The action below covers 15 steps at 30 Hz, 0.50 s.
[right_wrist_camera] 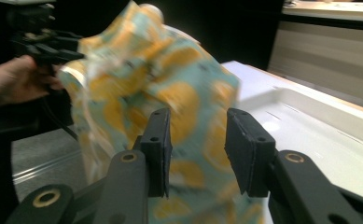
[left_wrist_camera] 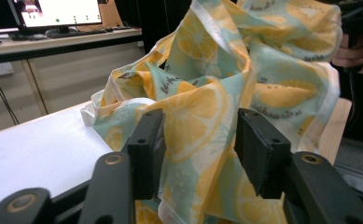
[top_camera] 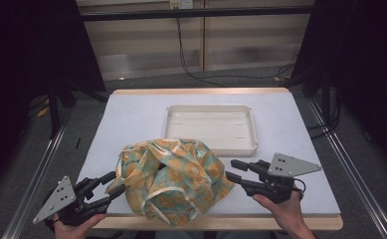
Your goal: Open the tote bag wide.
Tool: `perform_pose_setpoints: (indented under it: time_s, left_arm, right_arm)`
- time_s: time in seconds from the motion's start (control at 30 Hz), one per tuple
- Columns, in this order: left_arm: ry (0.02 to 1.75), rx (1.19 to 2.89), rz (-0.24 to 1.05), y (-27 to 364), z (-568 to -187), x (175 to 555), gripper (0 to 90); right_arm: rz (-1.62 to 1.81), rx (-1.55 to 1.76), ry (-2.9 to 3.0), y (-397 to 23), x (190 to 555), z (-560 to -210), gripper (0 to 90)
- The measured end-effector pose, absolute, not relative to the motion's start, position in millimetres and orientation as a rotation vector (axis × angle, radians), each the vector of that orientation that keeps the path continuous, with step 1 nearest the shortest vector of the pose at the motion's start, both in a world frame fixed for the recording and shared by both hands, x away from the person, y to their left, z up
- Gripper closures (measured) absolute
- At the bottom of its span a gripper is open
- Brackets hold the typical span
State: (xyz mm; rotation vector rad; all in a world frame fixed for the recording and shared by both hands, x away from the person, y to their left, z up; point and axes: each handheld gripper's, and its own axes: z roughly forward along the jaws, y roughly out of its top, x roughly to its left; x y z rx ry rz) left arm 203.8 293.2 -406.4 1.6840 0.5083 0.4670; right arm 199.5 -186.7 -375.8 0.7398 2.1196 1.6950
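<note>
A crumpled cloth (top_camera: 171, 179) printed with orange lemon slices on pale teal is heaped at the front middle of the white table (top_camera: 131, 119), and its lower folds hang over the front edge. My left gripper (top_camera: 114, 184) reaches it from the left. In the left gripper view a fold of the cloth (left_wrist_camera: 207, 93) lies between the jaws of that gripper (left_wrist_camera: 198, 126), but the inner pad faces stay bare. My right gripper (top_camera: 231, 169) comes in from the right. The cloth (right_wrist_camera: 170, 93) is blurred between and behind its jaws (right_wrist_camera: 195, 116), which are likewise apart.
A shallow cream tray (top_camera: 253, 129) sits just behind the cloth at the table's middle, and its rim (right_wrist_camera: 319, 116) is close to my right gripper. Bare tabletop (left_wrist_camera: 30, 149) stretches beyond the left gripper. Dark stands and floor cables surround the table.
</note>
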Motion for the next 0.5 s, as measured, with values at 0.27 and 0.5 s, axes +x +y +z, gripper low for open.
perform_pose_setpoints:
  time_s: [0.27, 0.5]
  left_arm:
    - [0.492, 1.745, 0.457, 283.0, -402.6, 210.1, 55.4]
    - [0.495, 1.77, 0.4, 278.8, -403.4, 216.2, 68.9]
  right_arm:
    - [1.732, 0.688, 2.138, -164.9, 208.2, -353.2, 54.5]
    - [1.753, 0.643, 2.158, -146.4, 211.8, -344.0, 49.0]
